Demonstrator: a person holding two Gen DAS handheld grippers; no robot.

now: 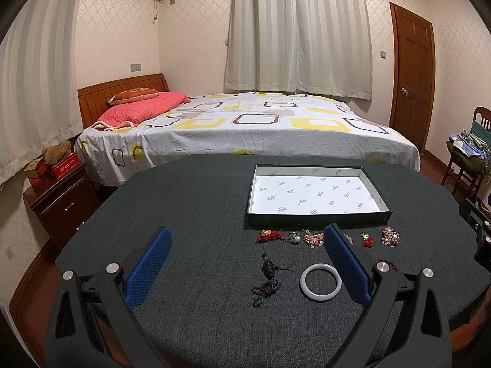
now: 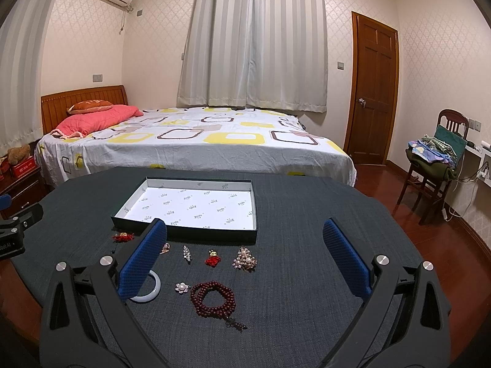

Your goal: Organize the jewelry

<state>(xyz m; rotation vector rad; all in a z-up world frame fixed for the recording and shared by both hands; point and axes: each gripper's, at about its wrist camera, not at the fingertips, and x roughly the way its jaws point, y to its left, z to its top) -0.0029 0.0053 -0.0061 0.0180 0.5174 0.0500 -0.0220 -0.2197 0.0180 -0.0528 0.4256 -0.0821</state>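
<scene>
Both my left claw (image 1: 245,256) and right claw (image 2: 245,253) hang spread and empty, since the tray (image 2: 184,235) looks unfilled and jewelry lines the counter (image 2: 307,276).

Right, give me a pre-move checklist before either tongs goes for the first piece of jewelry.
1. Left tongs open: ok.
2. Right tongs open: ok.
3. Both tongs empty: ok.
4. Box open, lining bare: ok.
5. White bangle lying flat, apart from the dark cord pendant: ok.
6. Red bead bracelet coiled clear of the pearl flower brooch: ok.
</scene>
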